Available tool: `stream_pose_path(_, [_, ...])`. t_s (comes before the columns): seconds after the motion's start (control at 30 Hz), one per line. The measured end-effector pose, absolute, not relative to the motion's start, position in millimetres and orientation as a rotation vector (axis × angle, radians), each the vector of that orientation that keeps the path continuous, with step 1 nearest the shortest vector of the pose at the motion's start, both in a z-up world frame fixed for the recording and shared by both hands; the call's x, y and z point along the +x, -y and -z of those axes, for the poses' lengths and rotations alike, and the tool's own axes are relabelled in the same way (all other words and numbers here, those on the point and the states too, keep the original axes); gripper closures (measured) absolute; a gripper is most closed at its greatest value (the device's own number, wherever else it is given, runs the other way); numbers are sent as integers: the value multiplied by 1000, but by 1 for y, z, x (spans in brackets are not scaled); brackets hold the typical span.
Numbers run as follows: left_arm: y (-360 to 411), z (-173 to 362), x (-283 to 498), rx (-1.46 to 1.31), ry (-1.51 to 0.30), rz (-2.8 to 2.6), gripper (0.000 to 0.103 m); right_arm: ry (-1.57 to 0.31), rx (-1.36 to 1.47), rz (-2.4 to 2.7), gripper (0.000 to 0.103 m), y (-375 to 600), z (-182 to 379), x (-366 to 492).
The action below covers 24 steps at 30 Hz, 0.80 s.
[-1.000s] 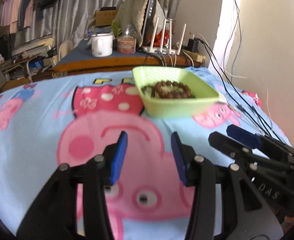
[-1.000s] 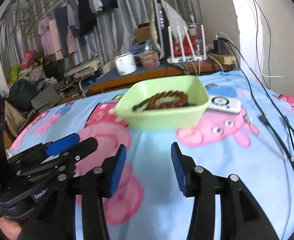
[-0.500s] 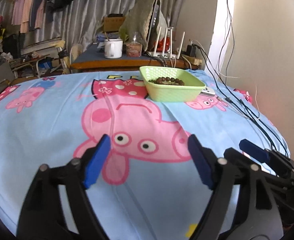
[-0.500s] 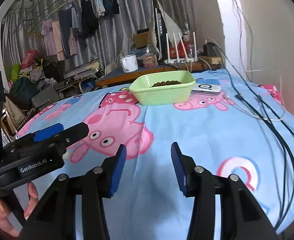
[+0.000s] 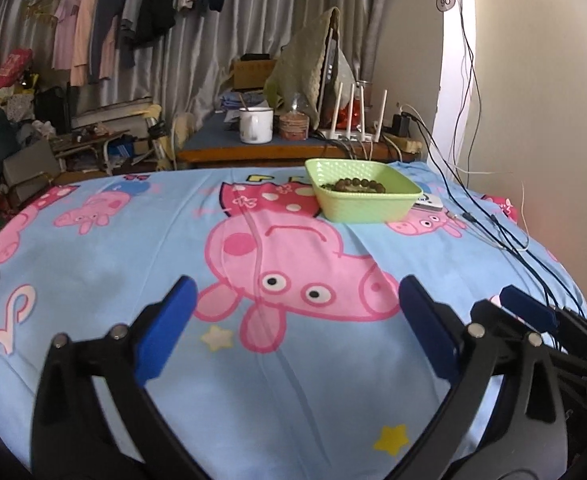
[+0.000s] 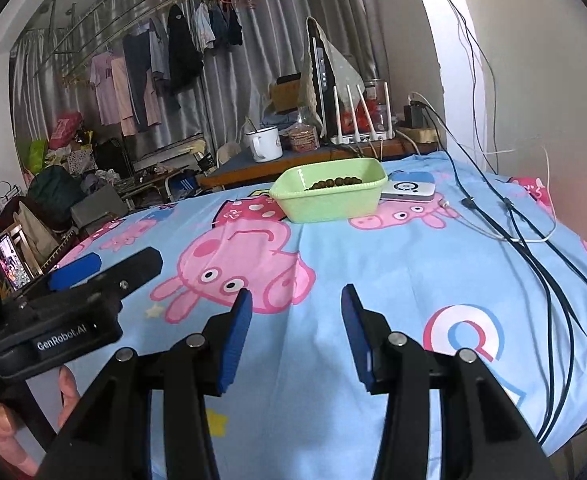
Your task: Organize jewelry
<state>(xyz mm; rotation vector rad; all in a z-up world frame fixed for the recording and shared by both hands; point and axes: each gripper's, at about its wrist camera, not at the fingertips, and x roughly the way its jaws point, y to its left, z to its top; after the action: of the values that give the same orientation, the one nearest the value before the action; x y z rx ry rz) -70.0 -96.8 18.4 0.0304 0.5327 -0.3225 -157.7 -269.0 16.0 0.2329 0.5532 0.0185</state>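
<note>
A light green basket (image 5: 389, 200) stands on the far side of the blue cartoon bedsheet (image 5: 93, 280); it also shows in the right wrist view (image 6: 333, 206). A brown bead bracelet (image 5: 359, 185) lies inside it, with its beads seen over the rim in the right wrist view (image 6: 335, 182). My left gripper (image 5: 293, 320) is open wide and empty, low over the near part of the bed. My right gripper (image 6: 295, 328) is open and empty, also near the bed's front. Each gripper appears at the edge of the other's view.
A white device (image 6: 409, 192) lies just right of the basket. Black and white cables (image 6: 533, 240) run across the bed's right side. Behind the bed a desk holds a white mug (image 5: 255, 125) and a router (image 5: 357, 120). A phone (image 6: 11, 264) stands at the left.
Both grippers have pulled back from the basket toward the near edge of the bed. The left jaws opened much wider; the right jaws kept the same gap.
</note>
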Motion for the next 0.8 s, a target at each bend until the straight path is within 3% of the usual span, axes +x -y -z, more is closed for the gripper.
stream_pose_path(0.8, [94,-10,-67,47,-560,288,6,-563,243,-26,87,262,-11,-155])
